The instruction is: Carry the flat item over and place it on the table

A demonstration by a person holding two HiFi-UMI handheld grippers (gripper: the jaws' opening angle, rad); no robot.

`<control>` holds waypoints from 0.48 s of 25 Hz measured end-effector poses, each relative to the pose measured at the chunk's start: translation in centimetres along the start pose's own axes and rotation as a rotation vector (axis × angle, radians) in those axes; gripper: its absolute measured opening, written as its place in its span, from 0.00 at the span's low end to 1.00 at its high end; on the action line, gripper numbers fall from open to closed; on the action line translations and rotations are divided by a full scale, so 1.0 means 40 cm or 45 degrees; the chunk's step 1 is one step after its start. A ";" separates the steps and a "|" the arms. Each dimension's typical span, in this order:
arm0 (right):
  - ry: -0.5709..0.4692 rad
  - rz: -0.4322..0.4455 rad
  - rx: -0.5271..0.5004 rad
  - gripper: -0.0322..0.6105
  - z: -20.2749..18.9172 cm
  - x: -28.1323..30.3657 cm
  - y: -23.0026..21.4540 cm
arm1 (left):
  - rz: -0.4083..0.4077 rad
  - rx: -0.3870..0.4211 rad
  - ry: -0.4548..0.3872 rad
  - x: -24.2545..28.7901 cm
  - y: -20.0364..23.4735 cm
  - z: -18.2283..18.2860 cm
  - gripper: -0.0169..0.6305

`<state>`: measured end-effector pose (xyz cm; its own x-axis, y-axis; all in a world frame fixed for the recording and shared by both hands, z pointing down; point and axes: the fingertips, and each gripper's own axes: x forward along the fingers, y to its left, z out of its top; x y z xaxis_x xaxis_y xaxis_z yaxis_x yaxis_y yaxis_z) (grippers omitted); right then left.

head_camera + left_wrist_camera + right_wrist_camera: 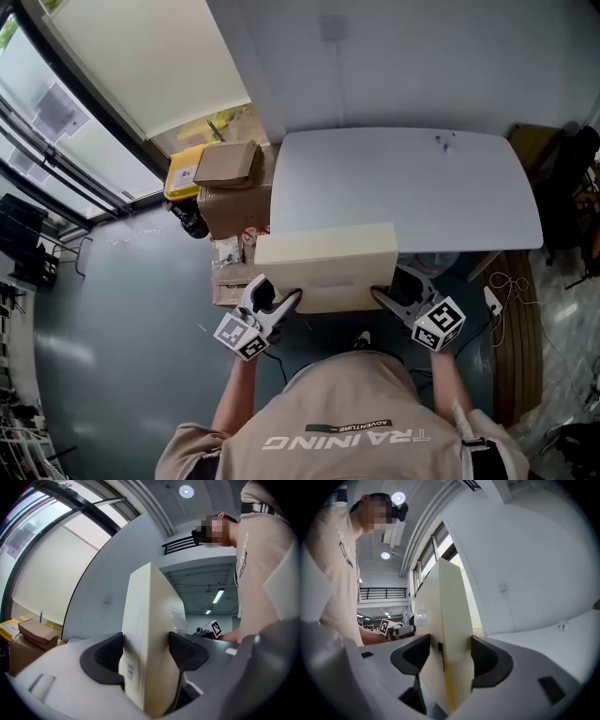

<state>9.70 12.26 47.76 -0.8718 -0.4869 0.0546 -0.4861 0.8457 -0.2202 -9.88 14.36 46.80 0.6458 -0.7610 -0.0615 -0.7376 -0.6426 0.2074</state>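
The carry is near its end, as I judge it. The flat item (323,262), a slim cream box, is held level between both grippers, straight ahead of the person at 12 o'clock. Its far part lies over the near left corner of the pale tabletop (412,178). Whether it already rests on that edge or hangs just above it, the head view is too steep to tell. The left gripper (291,298) is clenched on the box's near edge at the person's 11 o'clock, and the right gripper (380,295) grasps the same edge at 1 o'clock. In each gripper view the dark pads press flat against both faces of the box. The next move calls for pushing the box further toward 12 o'clock until most of it is over the tabletop. It should then be lowered flat with both ends level before either grip is let go. For writing, the shirt (342,436) reads "TRAINING" with a smaller "ADVENTURE", seen upside down. A barcode sticker (129,670) sits on the box edge in the left gripper view, too small to read. The label on the cardboard boxes (230,187) at 10 o'clock is likewise illegible.
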 end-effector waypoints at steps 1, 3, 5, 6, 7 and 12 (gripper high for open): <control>0.001 0.004 -0.003 0.47 0.006 0.006 -0.026 | 0.004 -0.003 0.001 0.024 0.011 -0.001 0.47; 0.003 0.004 -0.009 0.47 0.018 0.016 -0.077 | 0.010 -0.015 -0.001 0.071 0.031 -0.004 0.47; 0.009 0.003 -0.007 0.47 0.026 0.022 -0.118 | 0.016 -0.029 -0.004 0.108 0.044 -0.008 0.47; 0.013 0.006 -0.006 0.47 0.029 0.025 -0.135 | 0.020 -0.036 -0.005 0.124 0.051 -0.010 0.47; 0.018 0.009 -0.007 0.47 0.033 0.030 -0.151 | 0.023 -0.040 -0.006 0.139 0.058 -0.013 0.47; 0.044 0.016 0.010 0.47 0.032 0.069 -0.215 | 0.033 -0.051 0.007 0.191 0.110 -0.018 0.47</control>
<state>11.55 3.37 48.55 -0.8796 -0.4681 0.0852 -0.4745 0.8500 -0.2287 -8.04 5.77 47.96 0.6277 -0.7769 -0.0505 -0.7457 -0.6186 0.2477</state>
